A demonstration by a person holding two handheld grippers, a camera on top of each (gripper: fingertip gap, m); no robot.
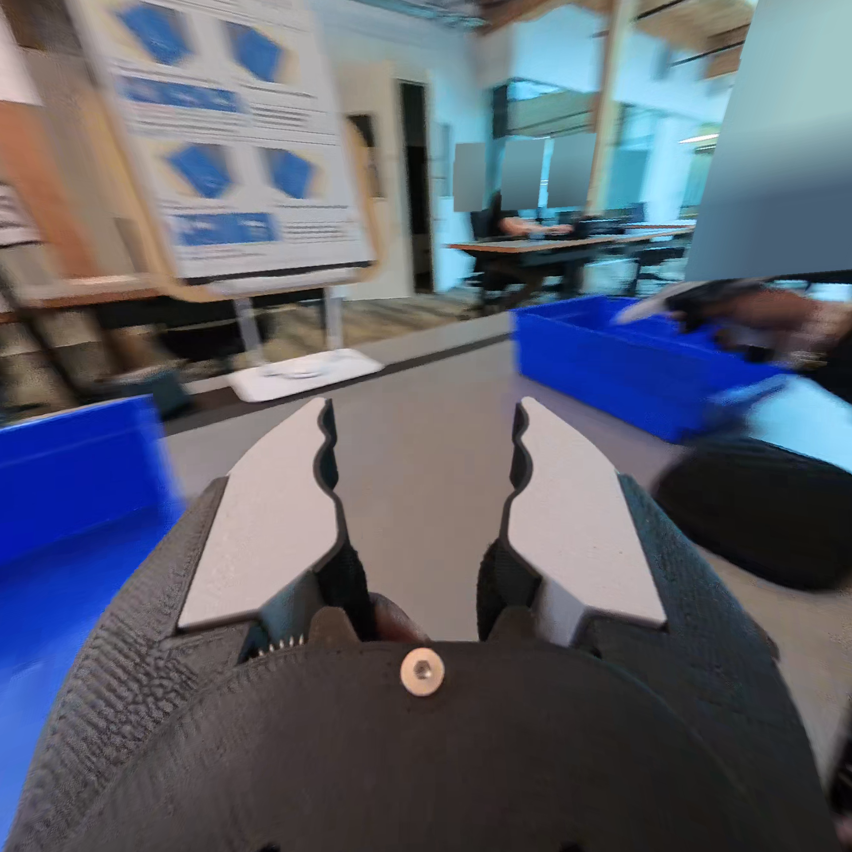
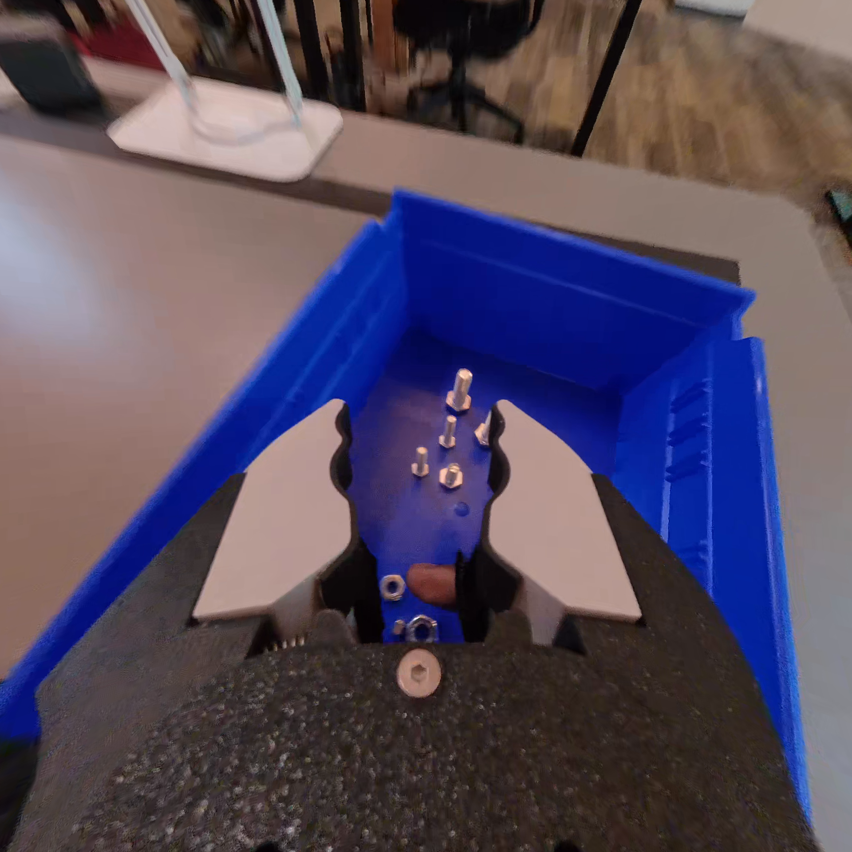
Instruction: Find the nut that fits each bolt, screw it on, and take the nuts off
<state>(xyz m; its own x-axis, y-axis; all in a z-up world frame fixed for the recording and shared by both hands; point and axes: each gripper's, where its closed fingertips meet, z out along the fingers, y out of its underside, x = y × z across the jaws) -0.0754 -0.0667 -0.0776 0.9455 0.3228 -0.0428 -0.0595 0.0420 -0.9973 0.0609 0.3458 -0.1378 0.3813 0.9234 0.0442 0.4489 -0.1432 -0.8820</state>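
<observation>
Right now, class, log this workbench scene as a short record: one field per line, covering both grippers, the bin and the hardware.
Left gripper: open, empty, above the grey table
Right gripper: open, empty, over the blue bin
Bolts: five, standing on their heads on the bin floor
Nuts: two loose, nearer the camera

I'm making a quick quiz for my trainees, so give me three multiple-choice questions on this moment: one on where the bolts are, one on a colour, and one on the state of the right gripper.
1. Where do the bolts stand?
A. on the grey table
B. on the floor of the bin
C. between the left gripper's fingers

2. What colour is the bin?
A. blue
B. red
C. white

3. How is the right gripper?
A. shut on a bolt
B. shut on a nut
C. open, holding nothing

Answers: B, the bolts stand head-down inside the bin; A, its walls are blue; C, the fingers stand apart above the bolts.
</observation>
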